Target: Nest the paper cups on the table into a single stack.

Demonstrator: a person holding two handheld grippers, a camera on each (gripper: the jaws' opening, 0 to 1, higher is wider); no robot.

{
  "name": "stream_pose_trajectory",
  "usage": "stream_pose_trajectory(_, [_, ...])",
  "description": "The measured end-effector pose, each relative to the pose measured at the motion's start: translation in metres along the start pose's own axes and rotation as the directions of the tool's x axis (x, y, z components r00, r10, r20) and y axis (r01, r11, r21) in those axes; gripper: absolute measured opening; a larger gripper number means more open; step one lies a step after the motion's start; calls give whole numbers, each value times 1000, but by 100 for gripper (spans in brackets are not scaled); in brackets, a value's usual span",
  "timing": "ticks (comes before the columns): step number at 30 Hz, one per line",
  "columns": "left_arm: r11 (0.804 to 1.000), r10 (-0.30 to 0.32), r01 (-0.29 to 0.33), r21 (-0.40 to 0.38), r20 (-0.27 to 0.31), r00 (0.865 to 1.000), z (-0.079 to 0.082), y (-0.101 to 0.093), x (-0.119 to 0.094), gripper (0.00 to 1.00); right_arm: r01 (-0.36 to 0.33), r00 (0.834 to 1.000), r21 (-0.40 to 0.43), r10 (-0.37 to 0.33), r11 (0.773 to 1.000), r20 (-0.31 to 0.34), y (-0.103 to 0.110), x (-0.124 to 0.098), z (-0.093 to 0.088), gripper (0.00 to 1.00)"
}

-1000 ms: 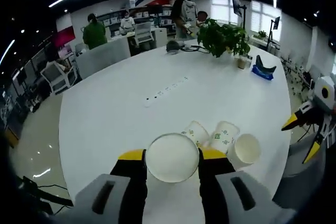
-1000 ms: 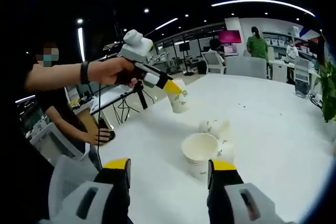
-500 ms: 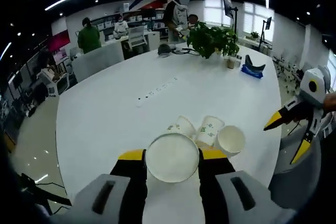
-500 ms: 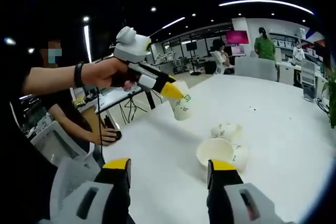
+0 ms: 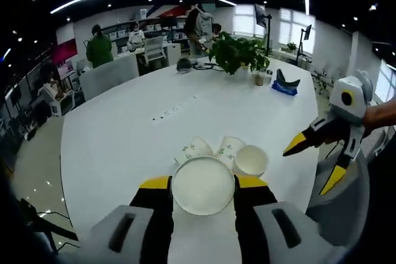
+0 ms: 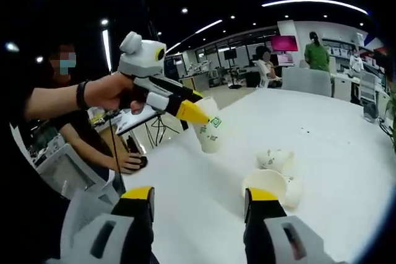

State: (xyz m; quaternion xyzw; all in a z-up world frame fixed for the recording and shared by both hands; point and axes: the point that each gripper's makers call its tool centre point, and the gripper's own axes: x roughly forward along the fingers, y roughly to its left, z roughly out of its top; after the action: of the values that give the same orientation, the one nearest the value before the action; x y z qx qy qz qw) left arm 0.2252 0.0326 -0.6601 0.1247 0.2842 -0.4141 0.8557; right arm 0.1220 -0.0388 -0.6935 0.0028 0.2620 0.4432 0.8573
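My left gripper (image 5: 203, 182) is shut on a white paper cup (image 5: 203, 185), whose round end faces the camera. In the right gripper view, the left gripper (image 6: 195, 109) holds that cup (image 6: 209, 131) tilted in the air above the white table (image 6: 334, 128). Three more cups are clustered on the table: two lying on their sides (image 5: 195, 148) (image 5: 230, 148) and one with its mouth showing (image 5: 250, 160). The right gripper (image 5: 312, 166) hangs open to the right of the cluster. In its own view the right gripper (image 6: 199, 194) is open and empty, with the open-mouthed cup (image 6: 265, 183) beyond its right jaw.
A potted plant (image 5: 238, 51), a blue object (image 5: 283, 85) and a dark item with cables (image 5: 184, 63) stand at the table's far side. People and office chairs are beyond it. A seated person's hand (image 6: 127, 162) is off the table's edge.
The right gripper has come further in from the right towards the cup cluster. The left gripper still holds its cup, now a little lower. Both cameras have shifted.
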Motion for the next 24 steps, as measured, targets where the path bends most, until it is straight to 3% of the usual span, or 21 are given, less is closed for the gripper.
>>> stream_pose_trajectory(11, [997,-71,70,28,15,997,0,-48,-9,36,-43,999,12,43,999,-13,19,28,-1,58])
stream_pose_trajectory(17, [994,-102,101,36,34,994,5,-54,-9,36,-41,998,-17,41,999,-41,13,39,-9,61])
stream_pose_trajectory(20, [991,-131,129,31,52,990,9,-62,-11,36,-45,999,-12,45,999,-17,10,41,-9,61])
stream_pose_trajectory(24, [988,-147,145,62,34,989,8,-73,-9,36,-44,999,-13,44,999,4,12,38,-6,61])
